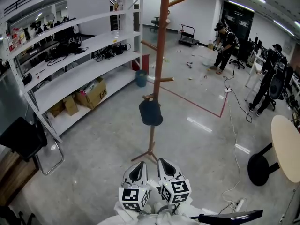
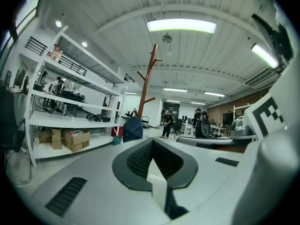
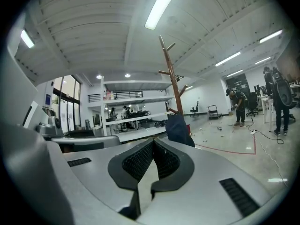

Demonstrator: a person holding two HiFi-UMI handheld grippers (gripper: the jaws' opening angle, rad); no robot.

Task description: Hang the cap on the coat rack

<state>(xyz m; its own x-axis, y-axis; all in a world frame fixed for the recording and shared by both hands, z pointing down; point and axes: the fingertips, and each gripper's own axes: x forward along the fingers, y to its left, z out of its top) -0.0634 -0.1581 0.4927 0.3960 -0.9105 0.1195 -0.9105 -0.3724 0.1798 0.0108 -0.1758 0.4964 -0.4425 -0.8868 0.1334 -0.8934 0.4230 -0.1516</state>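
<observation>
A dark blue cap (image 1: 150, 114) hangs on a low peg of the brown wooden coat rack (image 1: 161, 41), which stands on the grey floor ahead of me. Both grippers sit low and close to my body, well short of the rack. My left gripper (image 1: 137, 171) is shut with nothing in it, and so is my right gripper (image 1: 165, 167) beside it. In the left gripper view the cap (image 2: 132, 129) shows beyond the closed jaws at the foot of the rack (image 2: 146, 83). The right gripper view shows the same cap (image 3: 178, 128) on the rack (image 3: 172, 76).
White shelving (image 1: 79, 55) runs along the left with cardboard boxes (image 1: 91, 93) on its bottom level. A black chair (image 1: 23, 137) stands at the near left and a round table (image 1: 286, 146) at the right. A blue bin (image 1: 141, 78) sits behind the rack. Two people (image 1: 225, 43) (image 1: 274, 78) stand far right.
</observation>
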